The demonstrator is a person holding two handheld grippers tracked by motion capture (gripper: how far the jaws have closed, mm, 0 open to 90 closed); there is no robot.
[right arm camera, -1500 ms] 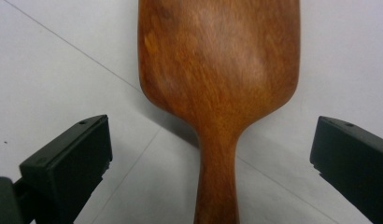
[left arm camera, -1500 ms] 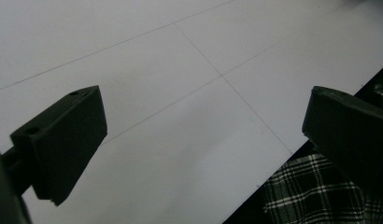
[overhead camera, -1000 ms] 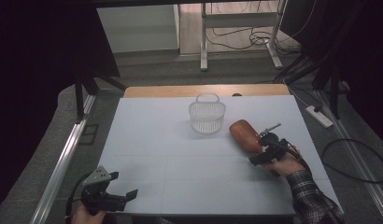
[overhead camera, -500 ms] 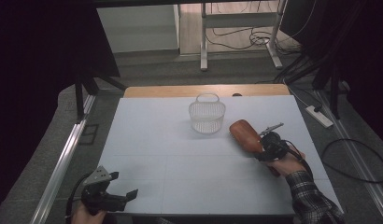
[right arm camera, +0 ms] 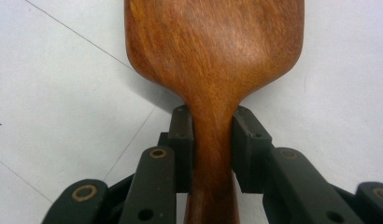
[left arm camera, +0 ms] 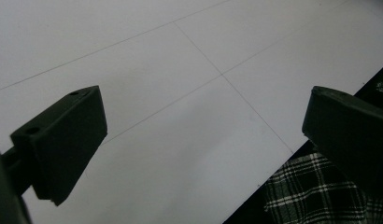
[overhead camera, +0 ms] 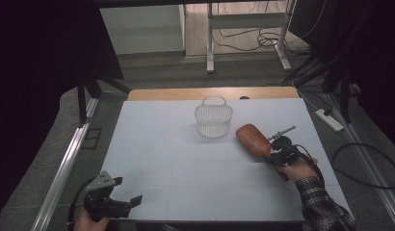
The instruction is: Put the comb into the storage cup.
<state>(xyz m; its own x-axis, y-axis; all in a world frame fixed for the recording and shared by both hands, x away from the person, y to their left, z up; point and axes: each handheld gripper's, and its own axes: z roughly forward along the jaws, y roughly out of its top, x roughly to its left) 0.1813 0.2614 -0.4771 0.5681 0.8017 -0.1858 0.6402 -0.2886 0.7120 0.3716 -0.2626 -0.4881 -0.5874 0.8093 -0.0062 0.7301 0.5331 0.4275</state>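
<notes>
right hand-held gripper [right arm camera: 213, 149] had just closed on wooden spatula [right arm camera: 213, 60] neck, left hand-held gripper [left arm camera: 203, 149] wide and empty; best lifted level, kept square, toward basket [overhead camera: 214, 120].

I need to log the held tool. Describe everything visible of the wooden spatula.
The wooden spatula is reddish-brown with visible grain: a broad, rounded blade narrowing to a slim handle. It lies on the white table, right of the white basket and apart from it, blade toward the basket. The right gripper, whose jaws have just been closing, clamps the neck just below the blade.
</notes>
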